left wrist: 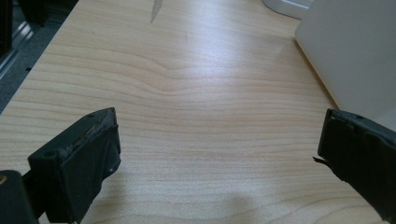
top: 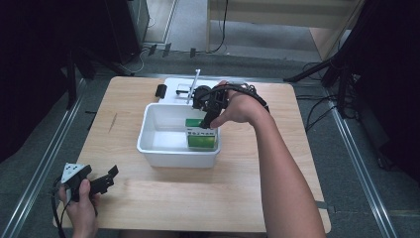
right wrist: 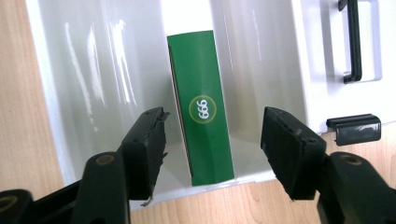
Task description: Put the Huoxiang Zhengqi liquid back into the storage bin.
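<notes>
The right gripper [right wrist: 212, 140] hangs with jaws apart above the green carton [right wrist: 201, 107], whose "666" seal the right gripper view reveals; the left gripper [left wrist: 219, 154] rests open on the tabletop [left wrist: 187, 93].

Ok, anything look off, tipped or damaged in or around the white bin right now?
Nothing stands out. The green box stands on its edge inside the white bin, against its wall, intact. The right gripper is open above it, touching nothing. The left gripper waits open over bare table.

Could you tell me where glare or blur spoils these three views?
Right gripper view: streaky glare on the white plastic bin, green carton sharp. Left gripper view: soft sheen on the light wooden table, jaws blurred. High view: dark surroundings.
</notes>
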A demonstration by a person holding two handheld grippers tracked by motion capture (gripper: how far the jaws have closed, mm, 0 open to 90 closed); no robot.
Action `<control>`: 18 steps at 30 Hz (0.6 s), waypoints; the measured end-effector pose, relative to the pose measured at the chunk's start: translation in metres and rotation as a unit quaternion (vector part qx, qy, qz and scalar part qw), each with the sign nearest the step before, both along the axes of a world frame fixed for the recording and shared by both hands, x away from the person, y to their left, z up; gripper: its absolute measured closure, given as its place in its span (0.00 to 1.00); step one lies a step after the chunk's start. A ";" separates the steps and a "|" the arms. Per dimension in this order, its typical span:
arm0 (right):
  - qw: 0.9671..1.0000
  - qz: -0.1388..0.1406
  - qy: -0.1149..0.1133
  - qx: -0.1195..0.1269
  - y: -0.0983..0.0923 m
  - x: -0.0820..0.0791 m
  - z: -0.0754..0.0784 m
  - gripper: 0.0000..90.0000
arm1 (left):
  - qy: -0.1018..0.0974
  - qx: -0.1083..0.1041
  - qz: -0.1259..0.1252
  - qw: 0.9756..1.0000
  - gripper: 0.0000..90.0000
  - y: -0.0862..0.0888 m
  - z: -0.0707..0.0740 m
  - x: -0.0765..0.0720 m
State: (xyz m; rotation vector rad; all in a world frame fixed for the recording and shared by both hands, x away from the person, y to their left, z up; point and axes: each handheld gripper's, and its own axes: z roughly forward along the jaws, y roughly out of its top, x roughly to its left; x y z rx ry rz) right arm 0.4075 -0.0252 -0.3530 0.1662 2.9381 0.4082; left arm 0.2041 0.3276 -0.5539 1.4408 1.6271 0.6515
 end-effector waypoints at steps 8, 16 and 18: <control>0.997 -0.060 0.000 0.056 -0.020 0.001 0.012 0.42 | 0.000 0.003 -0.001 1.000 0.00 0.000 0.000 0.000; 0.977 -0.147 -0.022 0.154 -0.062 0.001 0.013 0.34 | -0.001 0.001 -0.001 1.000 0.00 0.000 0.000 0.000; 0.967 -0.178 -0.034 0.178 -0.072 -0.001 0.011 0.33 | 0.000 0.002 -0.001 1.000 0.00 0.000 0.000 0.000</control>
